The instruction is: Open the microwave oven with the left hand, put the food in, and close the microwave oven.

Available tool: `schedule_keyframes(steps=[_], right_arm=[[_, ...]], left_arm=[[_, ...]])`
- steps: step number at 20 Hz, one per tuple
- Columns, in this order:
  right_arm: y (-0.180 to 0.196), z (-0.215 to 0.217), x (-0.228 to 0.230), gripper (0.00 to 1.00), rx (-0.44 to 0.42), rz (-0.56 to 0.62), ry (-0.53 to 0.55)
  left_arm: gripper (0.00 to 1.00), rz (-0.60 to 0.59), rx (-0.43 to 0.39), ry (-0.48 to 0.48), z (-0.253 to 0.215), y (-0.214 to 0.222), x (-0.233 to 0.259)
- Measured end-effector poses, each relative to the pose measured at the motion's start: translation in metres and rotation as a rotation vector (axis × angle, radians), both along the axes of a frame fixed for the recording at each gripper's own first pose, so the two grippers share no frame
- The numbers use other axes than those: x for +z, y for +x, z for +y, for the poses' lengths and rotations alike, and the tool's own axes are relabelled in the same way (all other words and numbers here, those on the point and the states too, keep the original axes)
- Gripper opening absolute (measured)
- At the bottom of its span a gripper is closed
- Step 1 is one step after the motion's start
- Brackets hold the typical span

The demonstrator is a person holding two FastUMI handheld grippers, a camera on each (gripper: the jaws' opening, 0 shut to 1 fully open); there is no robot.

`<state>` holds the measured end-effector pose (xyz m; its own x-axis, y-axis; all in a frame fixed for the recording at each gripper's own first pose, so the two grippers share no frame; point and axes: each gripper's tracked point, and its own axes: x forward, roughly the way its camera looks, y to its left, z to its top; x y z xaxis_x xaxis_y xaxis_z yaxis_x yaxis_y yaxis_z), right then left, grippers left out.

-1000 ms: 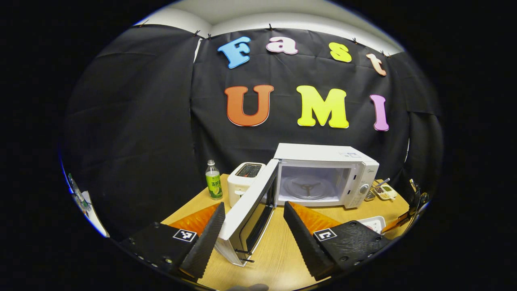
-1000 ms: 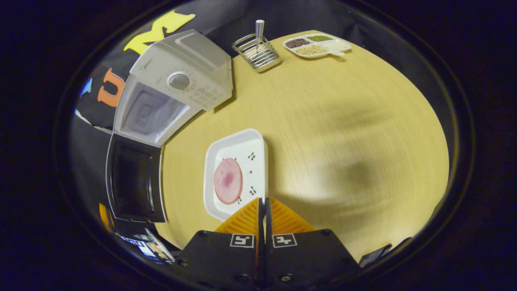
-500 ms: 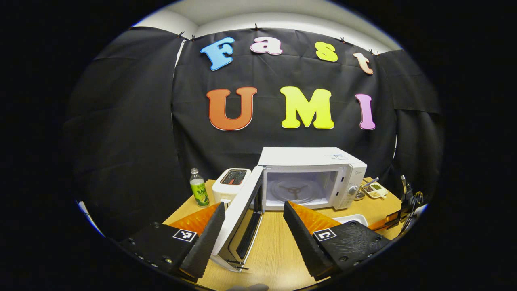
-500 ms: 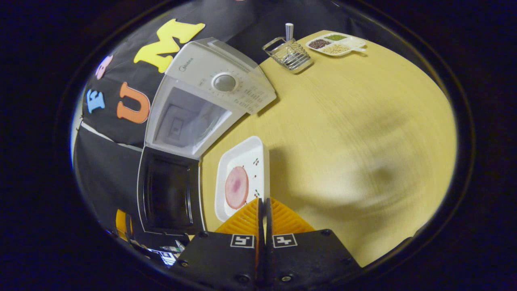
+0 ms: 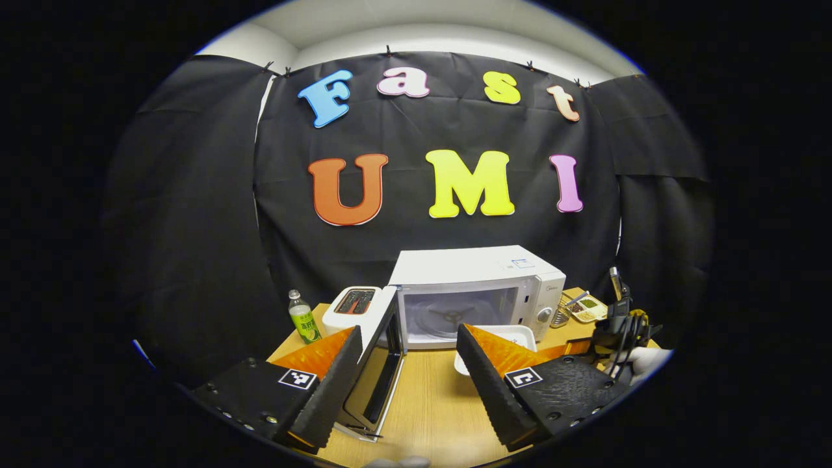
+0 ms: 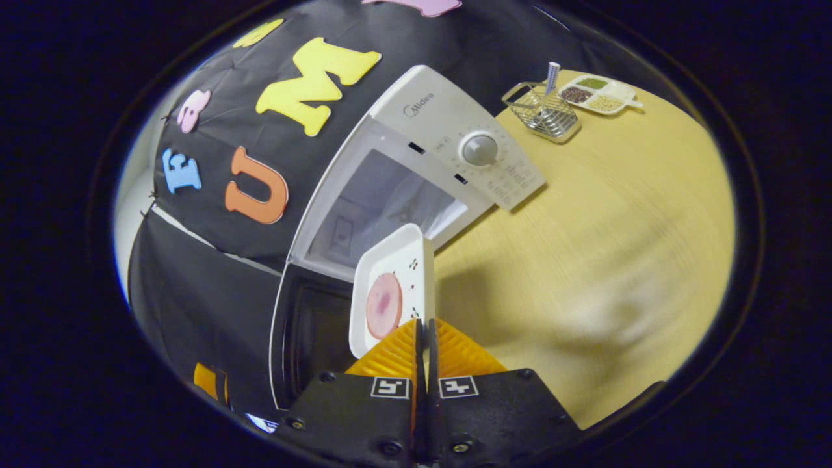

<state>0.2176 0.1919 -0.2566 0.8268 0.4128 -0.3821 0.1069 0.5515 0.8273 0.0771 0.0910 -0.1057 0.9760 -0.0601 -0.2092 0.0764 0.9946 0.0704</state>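
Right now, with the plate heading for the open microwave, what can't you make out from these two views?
- Right gripper: its fingers' hold on the white square plate rim; right gripper view, hidden by the fingers themselves.
- White microwave oven cavity: front part hidden by the plate; left gripper view.
- Black-windowed door: lower edge behind a finger; left gripper view.

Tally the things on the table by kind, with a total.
Appliances: 2, microwave oven and toaster
Dishes: 2, food plate and divided snack tray
Bottles: 1, green-label bottle
Wire racks: 1, wire rack
Total: 6
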Motion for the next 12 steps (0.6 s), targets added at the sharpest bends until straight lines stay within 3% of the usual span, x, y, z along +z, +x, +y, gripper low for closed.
schedule_keyframes(steps=[7, 12], right_arm=[[0.061, 0.015, -0.01, 0.04, -0.204, 0.057, 0.093], [0.093, 0.031, -0.018, 0.04, -0.296, 0.074, 0.127]], left_arm=[[0.9, 0.009, 0.012, 0.052, -0.003, 0.006, -0.009], [0.9, 0.022, 0.011, 0.078, 0.002, 0.006, -0.011]])
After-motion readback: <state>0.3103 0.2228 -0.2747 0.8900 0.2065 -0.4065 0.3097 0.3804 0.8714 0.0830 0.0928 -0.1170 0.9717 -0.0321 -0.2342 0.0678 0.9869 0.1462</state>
